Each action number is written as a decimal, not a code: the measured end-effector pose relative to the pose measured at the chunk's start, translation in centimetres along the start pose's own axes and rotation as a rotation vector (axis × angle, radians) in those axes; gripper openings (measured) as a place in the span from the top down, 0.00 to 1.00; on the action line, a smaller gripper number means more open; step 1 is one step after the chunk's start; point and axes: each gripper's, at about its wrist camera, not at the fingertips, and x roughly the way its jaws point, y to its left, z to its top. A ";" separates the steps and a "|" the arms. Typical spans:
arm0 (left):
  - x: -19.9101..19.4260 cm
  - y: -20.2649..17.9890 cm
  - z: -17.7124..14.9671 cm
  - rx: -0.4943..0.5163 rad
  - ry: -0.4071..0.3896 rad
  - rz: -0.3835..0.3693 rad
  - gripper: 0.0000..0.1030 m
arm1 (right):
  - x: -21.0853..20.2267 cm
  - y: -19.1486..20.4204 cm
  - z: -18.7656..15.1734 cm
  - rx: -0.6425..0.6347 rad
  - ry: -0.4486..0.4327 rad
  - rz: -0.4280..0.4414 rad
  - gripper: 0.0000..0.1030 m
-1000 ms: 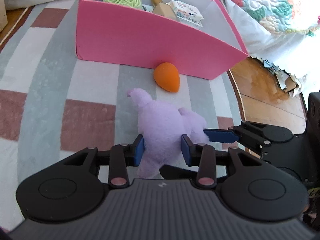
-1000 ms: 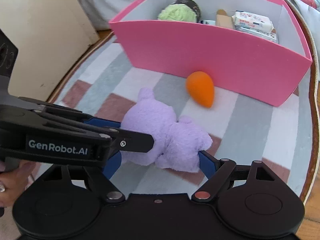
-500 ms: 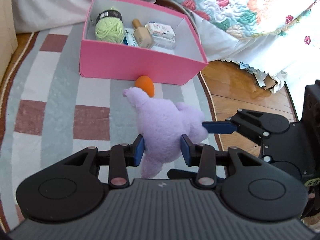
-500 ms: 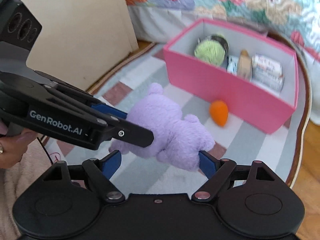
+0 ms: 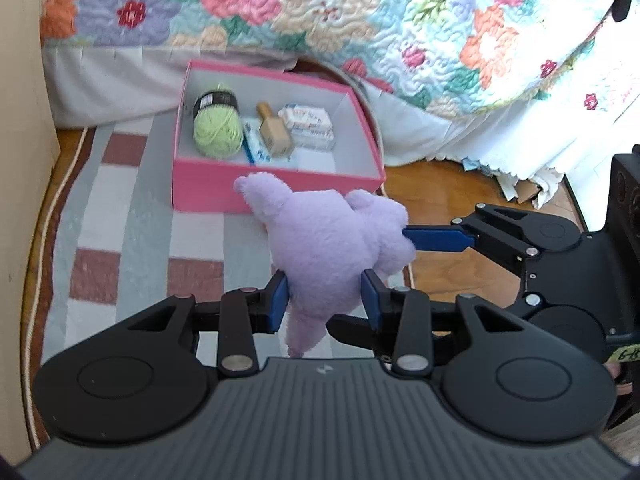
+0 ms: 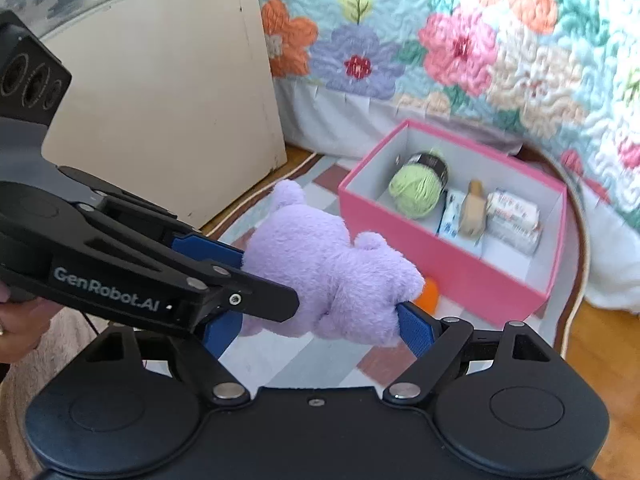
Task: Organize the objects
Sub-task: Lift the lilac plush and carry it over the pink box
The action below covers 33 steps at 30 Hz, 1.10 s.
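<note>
The purple plush toy is held aloft, short of the pink box, clamped by both left tongs and right tongs. It should be carried level over the rim, then released together into the bare corner.

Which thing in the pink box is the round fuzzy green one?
The green yarn ball, at the left end of the pink box; the others are a wooden piece and flat packets.

A floral quilt drapes the bed above a striped rug on wooden floor, daylit.
</note>
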 end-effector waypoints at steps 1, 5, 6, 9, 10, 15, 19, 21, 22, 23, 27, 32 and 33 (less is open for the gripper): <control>-0.3 -0.2 0.6 0.008 -0.009 0.002 0.64 | -0.4 -0.1 0.5 -0.005 -0.007 -0.006 0.15; -1.3 -1.1 3.4 0.041 -0.056 0.006 0.64 | -1.8 -1.0 2.5 -0.011 -0.053 -0.017 0.16; -1.5 -1.3 4.0 0.045 -0.067 0.006 0.64 | -2.0 -1.5 3.1 -0.012 -0.066 -0.021 0.16; -1.8 -1.6 6.4 0.070 -0.107 0.021 0.64 | -2.4 -2.8 5.1 -0.017 -0.108 -0.030 0.18; -1.7 -1.5 7.3 0.075 -0.117 0.030 0.64 | -2.4 -3.3 5.8 -0.021 -0.124 -0.033 0.18; 0.3 -0.8 11.7 0.081 -0.130 0.085 0.64 | -0.7 -5.9 9.4 -0.005 -0.154 -0.028 0.21; 3.1 0.2 15.0 0.075 -0.106 0.125 0.64 | 2.1 -8.3 11.8 0.051 -0.115 -0.016 0.24; 4.6 0.8 16.2 0.063 -0.082 0.134 0.64 | 3.5 -9.5 12.7 0.082 -0.096 -0.011 0.24; 5.3 1.0 16.7 0.058 -0.071 0.137 0.64 | 4.2 -10.0 13.0 0.094 -0.079 -0.005 0.24; 5.9 1.3 17.2 0.050 -0.059 0.139 0.64 | 4.8 -10.6 13.4 0.109 -0.066 -0.003 0.24; 8.8 2.5 18.1 0.033 -0.001 0.145 0.64 | 7.2 -12.4 13.8 0.162 -0.010 0.020 0.24; 12.4 3.9 17.8 0.004 0.061 0.156 0.64 | 10.3 -13.8 13.1 0.182 0.051 0.026 0.24; 13.0 4.2 17.7 -0.002 0.069 0.158 0.64 | 10.9 -14.1 12.9 0.190 0.058 0.027 0.24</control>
